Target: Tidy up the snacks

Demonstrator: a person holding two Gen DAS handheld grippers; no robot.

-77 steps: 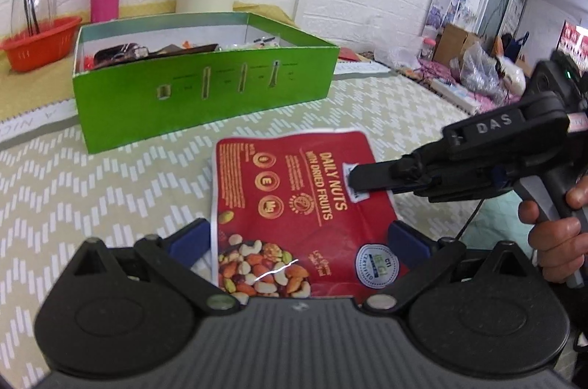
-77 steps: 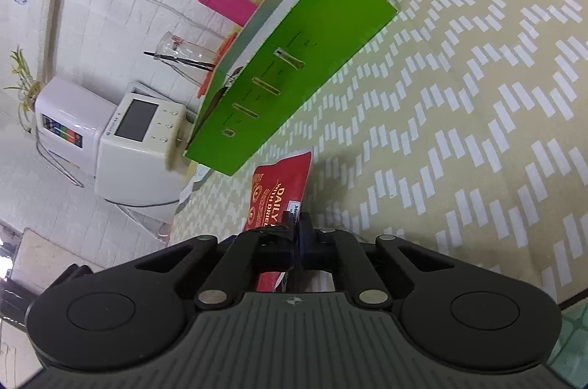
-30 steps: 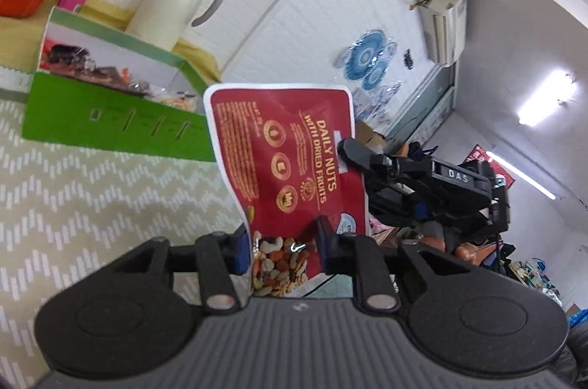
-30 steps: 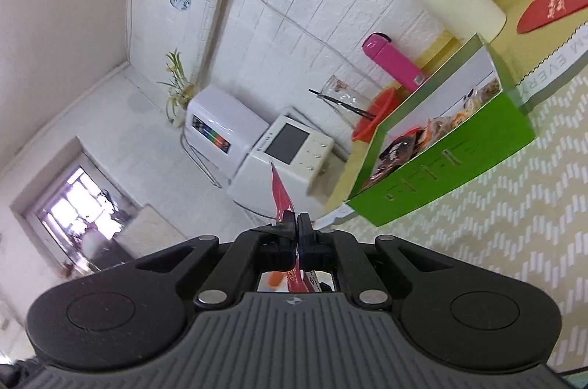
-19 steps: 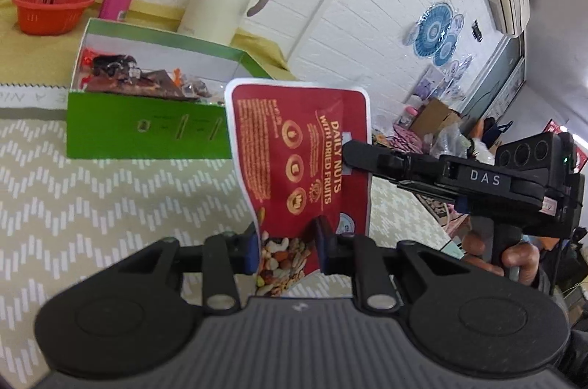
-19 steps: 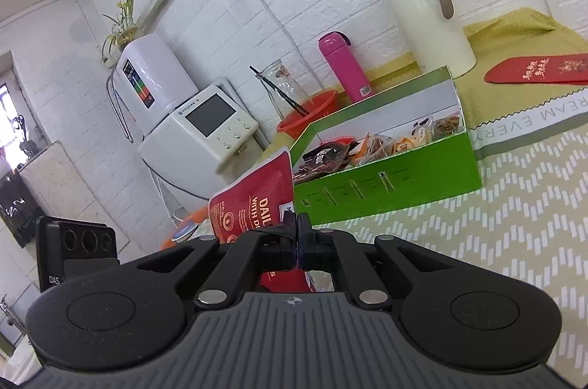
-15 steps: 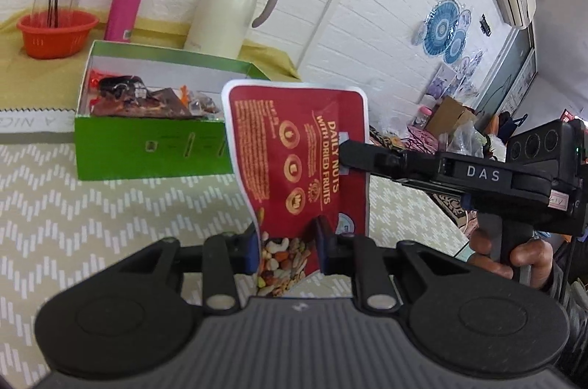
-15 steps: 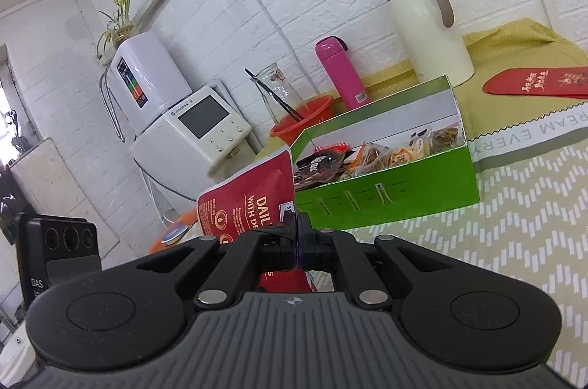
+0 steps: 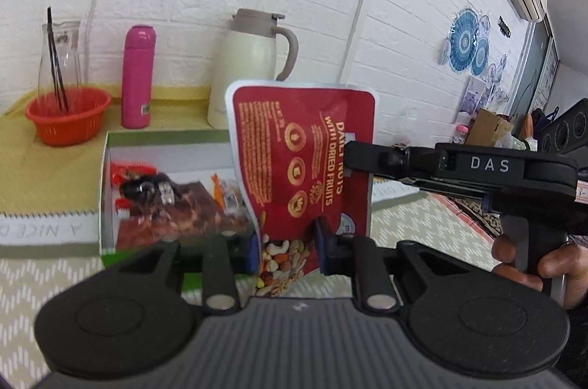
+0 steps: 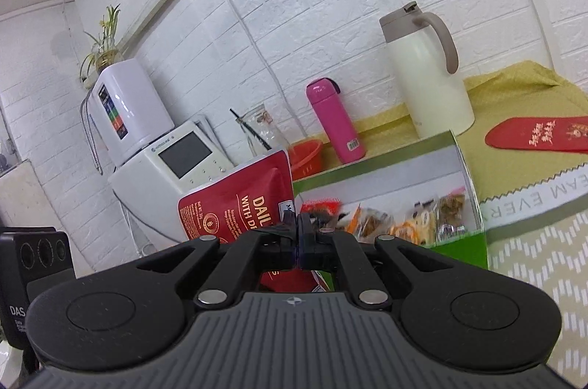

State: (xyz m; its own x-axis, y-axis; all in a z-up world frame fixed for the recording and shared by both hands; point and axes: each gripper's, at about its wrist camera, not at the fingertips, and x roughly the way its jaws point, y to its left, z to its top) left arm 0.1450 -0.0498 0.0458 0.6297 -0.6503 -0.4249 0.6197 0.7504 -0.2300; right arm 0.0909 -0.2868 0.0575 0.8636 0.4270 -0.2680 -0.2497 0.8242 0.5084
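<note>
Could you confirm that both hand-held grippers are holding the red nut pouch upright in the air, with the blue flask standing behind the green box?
Not quite: the flask is pink, not blue, as the left wrist view shows. The rest holds: the left hand-held gripper and right hand-held gripper both grip the red nut pouch upright, with the green box in front of the flask.

Red pouch of mixed nuts [image 9: 308, 165], labelled "DAILY NUTS WITH DRIED FRUITS", white-edged, clear window of nuts at its lower end. Held upright in the air, print running sideways, in front of the box. Green snack box [image 10: 463, 242], open-topped, white inside, resting on the zigzag cloth. Filled with wrapped snacks [image 9: 176, 205]: dark brown, red and orange packets lying loose.
</note>
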